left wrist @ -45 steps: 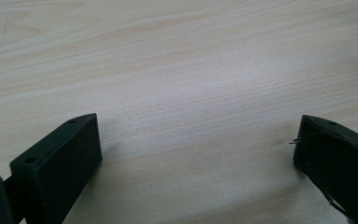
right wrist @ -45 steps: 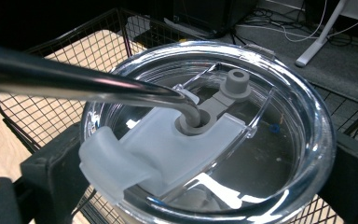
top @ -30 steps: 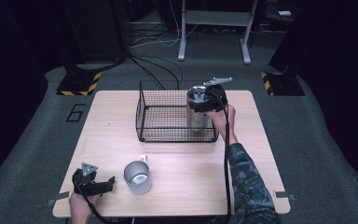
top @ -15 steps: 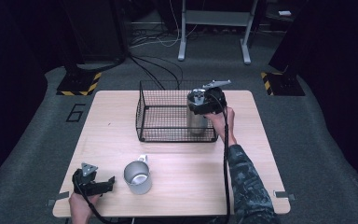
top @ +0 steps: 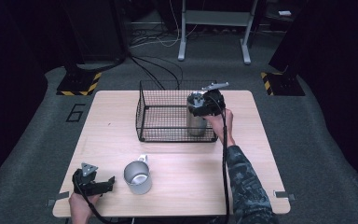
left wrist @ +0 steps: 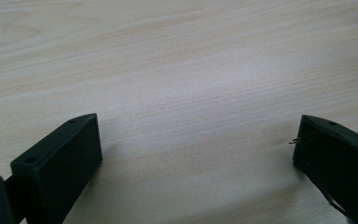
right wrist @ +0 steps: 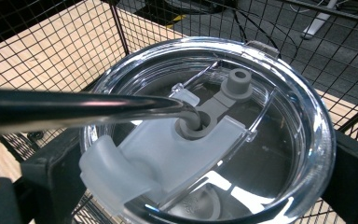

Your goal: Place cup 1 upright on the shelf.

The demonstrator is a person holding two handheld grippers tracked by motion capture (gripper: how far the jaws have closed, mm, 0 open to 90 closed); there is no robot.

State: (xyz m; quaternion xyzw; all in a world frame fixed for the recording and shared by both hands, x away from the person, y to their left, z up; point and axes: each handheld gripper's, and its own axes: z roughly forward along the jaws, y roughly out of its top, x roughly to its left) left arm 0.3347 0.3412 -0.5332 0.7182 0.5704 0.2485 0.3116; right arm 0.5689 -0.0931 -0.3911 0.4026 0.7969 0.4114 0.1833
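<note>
We are working at a light wooden table [top: 261,154] standing on grey carpet. The largest thing on it is a black wire basket [top: 163,112], sitting toward the far middle of the tabletop. Inside the basket, at its right end, we are holding a steel tumbler [top: 196,120] upright, its base down near the basket floor and its top rising above the rim. The tumbler is wearing a clear plastic lid [right wrist: 279,154] with a grey rubber stopper, and a metal straw [right wrist: 74,109] is running through the lid's hole and out toward the left of the right gripper view.

Our right gripper [top: 205,103] is clamping the tumbler just under the lid, one black jaw pressing on each side of it, with the right hand [top: 221,122] behind it and the camouflage sleeve reaching back toward the near edge.

Near the front of the table, left of centre, a smaller metal mug [top: 137,177] with a white handle is standing upright, well apart from the basket.

Our left gripper [top: 103,185] is resting at the near left corner, just beside the mug; its jaws are standing wide apart with bare wood between them.
</note>
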